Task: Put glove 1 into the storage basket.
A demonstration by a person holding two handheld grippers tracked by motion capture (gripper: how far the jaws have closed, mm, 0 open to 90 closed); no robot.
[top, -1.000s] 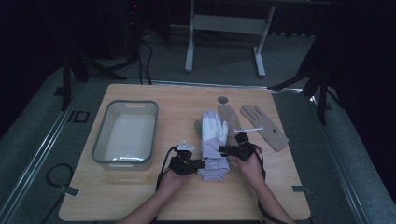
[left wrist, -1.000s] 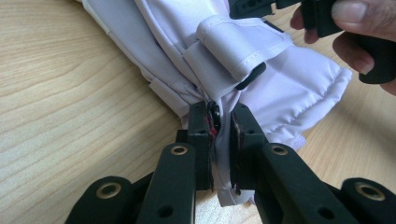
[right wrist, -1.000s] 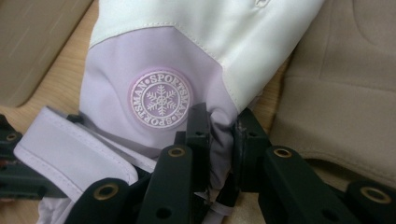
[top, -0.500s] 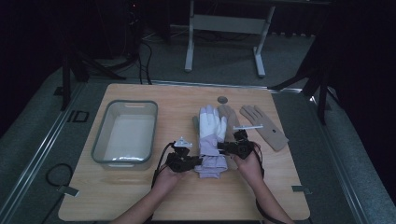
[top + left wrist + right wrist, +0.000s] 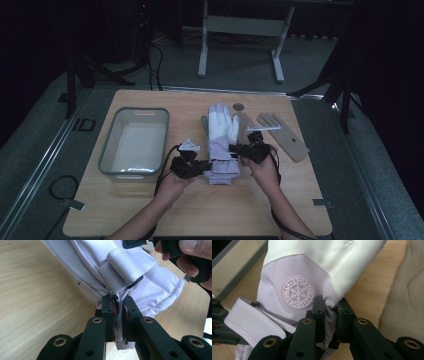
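A: What is on the light wooden table (image 5: 150, 210)?

B: A padded white and lilac ski glove (image 5: 221, 145) lies near the middle, fingers pointing away from the person. To its left sits a clear grey-rimmed plastic tub (image 5: 135, 144). To its right lies a flat tan fabric glove (image 5: 282, 137).

A: And the tools?

B: The left gripper (image 5: 119, 307) is clenched on a fold of the ski glove's lilac cuff. The right gripper (image 5: 331, 311) pinches the glove's side edge, just beside a round snowflake badge (image 5: 298, 292).

A: Is the glove lifted?

B: I cannot tell; from above, it appears to rest on the table between both hands.
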